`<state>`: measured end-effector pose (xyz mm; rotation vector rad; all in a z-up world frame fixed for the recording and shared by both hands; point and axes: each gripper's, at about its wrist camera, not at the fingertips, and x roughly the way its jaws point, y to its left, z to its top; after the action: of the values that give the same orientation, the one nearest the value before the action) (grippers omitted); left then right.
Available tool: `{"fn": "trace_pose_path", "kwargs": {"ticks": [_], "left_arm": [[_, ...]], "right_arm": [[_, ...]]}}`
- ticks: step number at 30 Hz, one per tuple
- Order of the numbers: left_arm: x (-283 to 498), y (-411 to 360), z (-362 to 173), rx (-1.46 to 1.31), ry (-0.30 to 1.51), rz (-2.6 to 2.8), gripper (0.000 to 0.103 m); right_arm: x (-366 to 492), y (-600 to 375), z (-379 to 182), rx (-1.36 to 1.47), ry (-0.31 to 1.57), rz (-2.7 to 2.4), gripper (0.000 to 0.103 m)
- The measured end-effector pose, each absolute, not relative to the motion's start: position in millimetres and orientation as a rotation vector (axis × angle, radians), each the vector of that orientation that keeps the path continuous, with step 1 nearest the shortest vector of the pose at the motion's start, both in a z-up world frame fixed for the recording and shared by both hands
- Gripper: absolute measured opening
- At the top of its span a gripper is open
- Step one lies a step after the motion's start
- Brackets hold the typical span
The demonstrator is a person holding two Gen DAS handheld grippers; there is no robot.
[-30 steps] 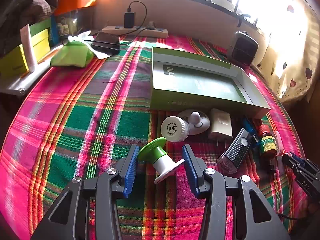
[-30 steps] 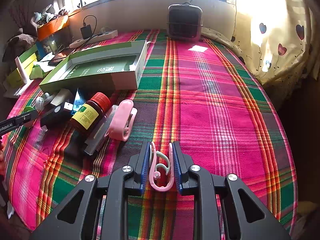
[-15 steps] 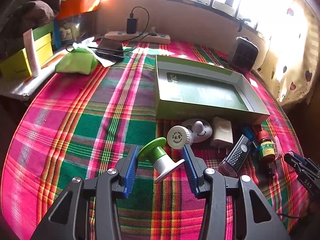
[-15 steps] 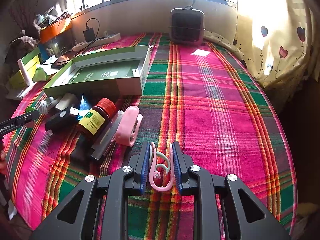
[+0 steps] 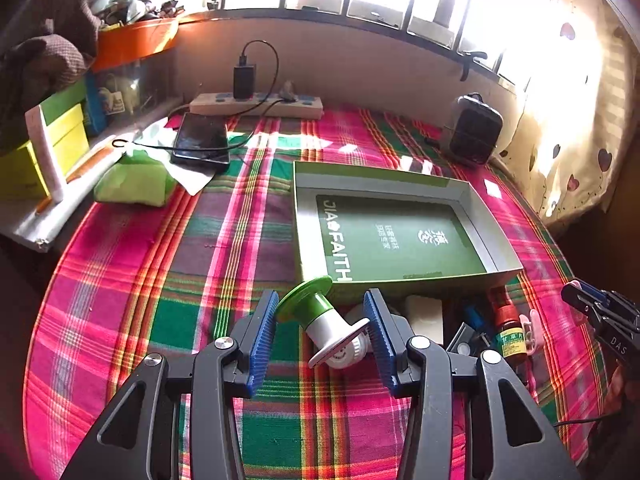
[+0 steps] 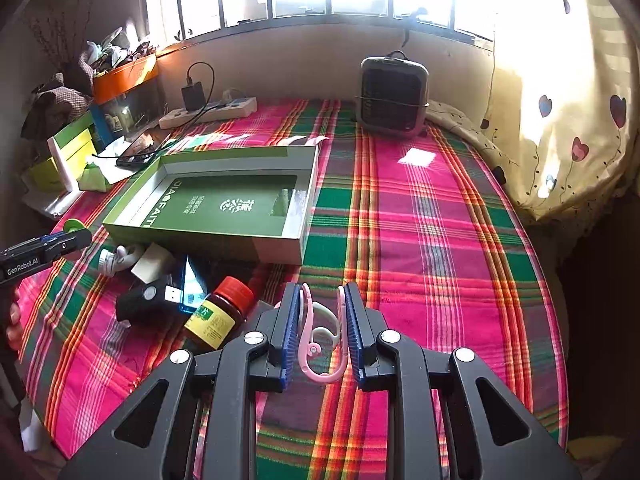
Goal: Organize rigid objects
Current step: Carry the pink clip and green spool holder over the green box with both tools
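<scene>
My left gripper [image 5: 322, 330] is shut on a green and white spool-shaped stopper [image 5: 320, 318] and holds it above the cloth, just short of the near wall of the open green box [image 5: 394, 282]. My right gripper [image 6: 322, 330] is shut on a pink clip [image 6: 320, 340] and holds it above the cloth, right of a pile of small objects. The green box also shows in the right wrist view [image 6: 276, 246], ahead and to the left. The left gripper's tips appear there [image 6: 66, 240] at the far left.
A pile lies before the box: brown bottle with red cap [image 6: 218, 312], black USB device [image 6: 146, 302], white charger [image 6: 152, 262], white round piece [image 6: 114, 258]. A black fan [image 6: 394, 98], power strip [image 5: 256, 106], phone [image 5: 200, 140] and green pouch [image 5: 134, 180] stand further back.
My left gripper has lifted the green and white stopper and carried it forward to the box's near wall. My right gripper, holding the pink clip, has risen and come closer to the box.
</scene>
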<state>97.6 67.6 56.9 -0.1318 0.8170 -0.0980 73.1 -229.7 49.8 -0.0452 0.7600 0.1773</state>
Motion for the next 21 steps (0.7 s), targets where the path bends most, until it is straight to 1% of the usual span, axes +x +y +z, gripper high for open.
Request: {"fn": "trace_pose_path", "kwargs": {"ticks": [7,15,21], "left_arm": [[127.9,64.6,67.9,-0.109,0.803,-0.106,0.043],[166.1,56.4,59.8,-0.084,0.836,-0.125,0.043],[193.9,51.3,47.5,-0.078,0.867,-0.125,0.043]], "right_arm": [[104.6,-221.2,61.8,-0.059,0.755,0.203,0.023],[149.5,-202.8,62.4,-0.091,0.771,0.236,0.023],[185.7,-187.7,50.7,-0.119,0.811,0.256,0.023]]}}
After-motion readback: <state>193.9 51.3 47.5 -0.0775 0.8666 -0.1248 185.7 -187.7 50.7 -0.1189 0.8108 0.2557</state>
